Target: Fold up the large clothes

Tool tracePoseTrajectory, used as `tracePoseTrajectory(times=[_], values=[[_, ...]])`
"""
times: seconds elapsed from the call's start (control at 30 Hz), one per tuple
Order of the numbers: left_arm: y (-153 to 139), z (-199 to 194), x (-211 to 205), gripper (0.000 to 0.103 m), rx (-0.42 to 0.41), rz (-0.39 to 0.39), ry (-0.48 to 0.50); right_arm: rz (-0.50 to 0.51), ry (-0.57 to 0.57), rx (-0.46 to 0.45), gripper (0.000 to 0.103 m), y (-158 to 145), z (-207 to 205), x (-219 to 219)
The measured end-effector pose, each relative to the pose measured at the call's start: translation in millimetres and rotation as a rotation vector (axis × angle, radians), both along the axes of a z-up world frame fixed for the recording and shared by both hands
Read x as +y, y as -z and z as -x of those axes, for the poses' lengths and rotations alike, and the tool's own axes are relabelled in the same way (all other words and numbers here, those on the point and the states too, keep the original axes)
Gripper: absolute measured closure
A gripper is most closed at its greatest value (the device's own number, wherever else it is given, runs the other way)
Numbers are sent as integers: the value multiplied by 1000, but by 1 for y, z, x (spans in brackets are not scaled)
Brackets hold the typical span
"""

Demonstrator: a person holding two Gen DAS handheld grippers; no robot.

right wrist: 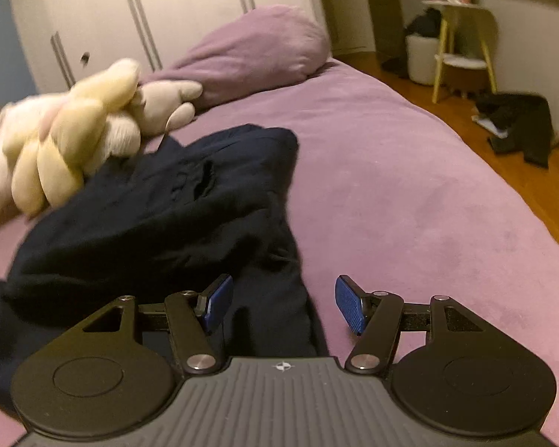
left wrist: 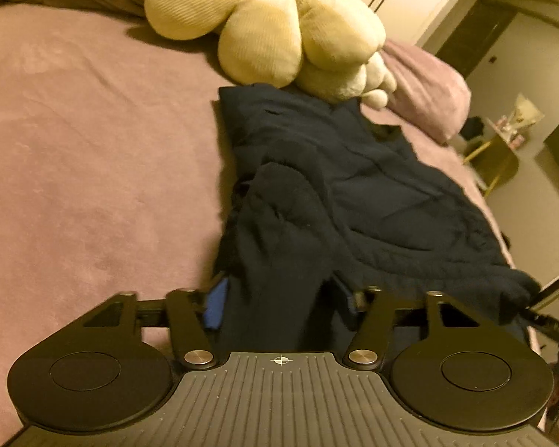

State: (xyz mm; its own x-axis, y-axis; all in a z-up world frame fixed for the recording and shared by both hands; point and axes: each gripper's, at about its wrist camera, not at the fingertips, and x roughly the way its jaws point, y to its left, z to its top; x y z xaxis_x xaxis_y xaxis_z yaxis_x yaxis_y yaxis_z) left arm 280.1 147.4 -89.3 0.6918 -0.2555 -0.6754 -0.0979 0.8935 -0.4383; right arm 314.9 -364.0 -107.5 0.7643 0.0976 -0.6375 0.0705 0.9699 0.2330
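A dark navy garment (left wrist: pixel 354 186) lies bunched on the purple bed (left wrist: pixel 93 149), reaching from the plush toy down to my left gripper (left wrist: pixel 282 301). A thick fold of it fills the gap between the left jaws, which stand wide, and it covers part of the right blue pad (left wrist: pixel 349 298). The right wrist view shows the same garment (right wrist: pixel 149 216) heaped to the left. My right gripper (right wrist: pixel 284 303) is open: cloth lies under its left pad (right wrist: pixel 216 305), while its right pad (right wrist: pixel 350 305) is over bare sheet (right wrist: pixel 410 186).
A cream plush toy (left wrist: pixel 279 26) (right wrist: pixel 56 141) and a purple pillow (right wrist: pixel 261 48) lie at the head of the bed. Right of the bed are a wooden floor with a dark heap of clothes (right wrist: pixel 518 123), a yellow-legged chair (right wrist: pixel 462 37) and a white bin (right wrist: pixel 423 59).
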Motion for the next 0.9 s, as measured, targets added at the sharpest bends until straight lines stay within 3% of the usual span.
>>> tracePoseTrajectory(times=[0.1, 0.17, 0.23, 0.33, 0.5, 0.57, 0.67, 0.77, 0.9], values=[[1, -4, 3, 62, 10, 20, -7, 48, -17, 13, 41, 6, -22, 13], [1, -6, 3, 76, 14, 30, -3, 58, -32, 19, 48, 7, -31, 20], [1, -5, 1, 83, 4, 23, 12, 83, -54, 8, 75, 6, -35, 27], [-8, 0, 0, 88, -18, 30, 0, 147, -74, -10, 94, 6, -32, 37], [-70, 12, 7, 89, -172, 92, 8, 168, -34, -109, 97, -21, -12, 42], [-97, 3, 5, 89, -241, 58, 4, 123, -23, -196, 97, -48, -1, 36], [-112, -28, -2, 88, -289, -42, -21, 74, 19, -280, 97, -81, -3, 30], [-96, -72, -15, 87, -233, -127, -40, 66, 88, -283, 97, -88, -33, 28], [-51, -106, -29, 83, -93, -216, -19, 55, 123, -176, 96, -60, -85, 29]])
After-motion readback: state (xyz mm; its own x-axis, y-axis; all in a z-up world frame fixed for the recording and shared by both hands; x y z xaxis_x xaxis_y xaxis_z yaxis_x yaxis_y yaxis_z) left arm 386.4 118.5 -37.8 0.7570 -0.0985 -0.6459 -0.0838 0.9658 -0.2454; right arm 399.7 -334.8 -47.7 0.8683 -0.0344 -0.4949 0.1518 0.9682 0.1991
